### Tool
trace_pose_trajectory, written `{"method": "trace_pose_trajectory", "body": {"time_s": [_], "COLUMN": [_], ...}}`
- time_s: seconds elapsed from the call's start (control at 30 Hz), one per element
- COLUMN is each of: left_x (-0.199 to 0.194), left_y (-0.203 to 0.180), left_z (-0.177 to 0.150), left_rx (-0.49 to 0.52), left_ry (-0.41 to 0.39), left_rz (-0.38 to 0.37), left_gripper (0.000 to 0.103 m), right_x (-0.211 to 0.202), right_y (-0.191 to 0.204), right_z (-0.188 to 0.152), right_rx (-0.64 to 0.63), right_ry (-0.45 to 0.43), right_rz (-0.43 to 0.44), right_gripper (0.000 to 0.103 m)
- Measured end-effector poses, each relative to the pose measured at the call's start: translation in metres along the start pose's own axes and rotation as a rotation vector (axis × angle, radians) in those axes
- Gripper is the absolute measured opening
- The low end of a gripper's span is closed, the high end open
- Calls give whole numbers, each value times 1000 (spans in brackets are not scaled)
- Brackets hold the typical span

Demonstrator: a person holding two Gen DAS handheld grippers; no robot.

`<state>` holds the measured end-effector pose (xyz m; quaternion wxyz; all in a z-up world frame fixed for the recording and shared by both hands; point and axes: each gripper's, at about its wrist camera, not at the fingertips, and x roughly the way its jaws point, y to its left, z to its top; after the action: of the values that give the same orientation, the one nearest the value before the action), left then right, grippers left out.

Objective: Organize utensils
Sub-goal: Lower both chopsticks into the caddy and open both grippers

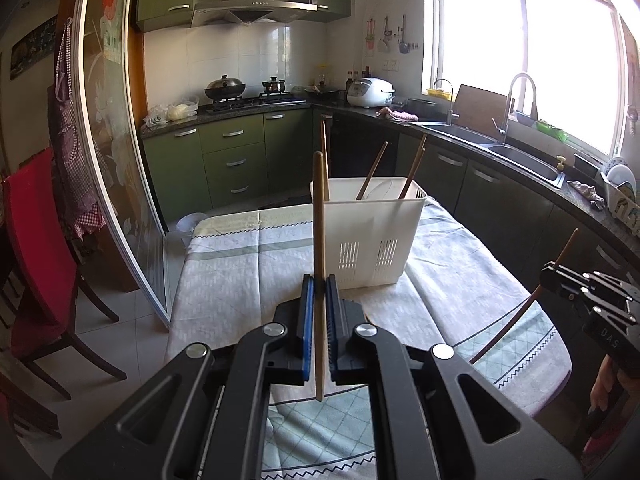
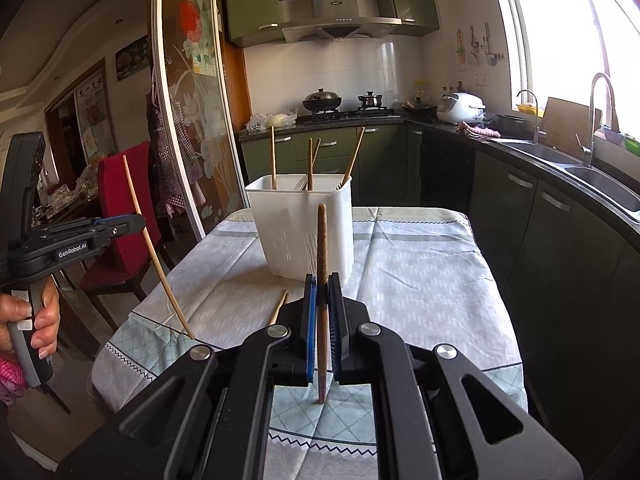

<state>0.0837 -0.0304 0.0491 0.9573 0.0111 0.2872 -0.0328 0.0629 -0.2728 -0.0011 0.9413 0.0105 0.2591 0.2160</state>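
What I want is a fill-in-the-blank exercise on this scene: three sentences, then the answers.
The left tongs are shut on an upright ____.
The right tongs hold a chopstick that is ____ than that one.
The slotted basket on the table is ____.
Missing: chopstick; darker; white.

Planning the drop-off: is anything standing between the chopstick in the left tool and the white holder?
Nothing visible does. The light wooden chopstick is clamped upright in the left tool, and only bare patterned tablecloth lies before the white plastic utensil holder.
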Motion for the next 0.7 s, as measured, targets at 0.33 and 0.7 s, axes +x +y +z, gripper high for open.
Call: {"method": "trace_pose_trajectory", "body": {"time_s": [0.33, 0.7], "left_x": [-9, 98], "left_y": [-15, -24], "left_z": [108, 153], "left_rx": [21, -20], "left_ry": [-203, -141], "left_rz": [-32, 18], "left_gripper": [6, 6], "right_x": [0, 2], "right_y": [-5, -11], "right_z": [0, 3], "right_rx": [10, 26], "right_ry": [1, 8], "right_rz": [2, 19], "right_gripper": [7, 7]}}
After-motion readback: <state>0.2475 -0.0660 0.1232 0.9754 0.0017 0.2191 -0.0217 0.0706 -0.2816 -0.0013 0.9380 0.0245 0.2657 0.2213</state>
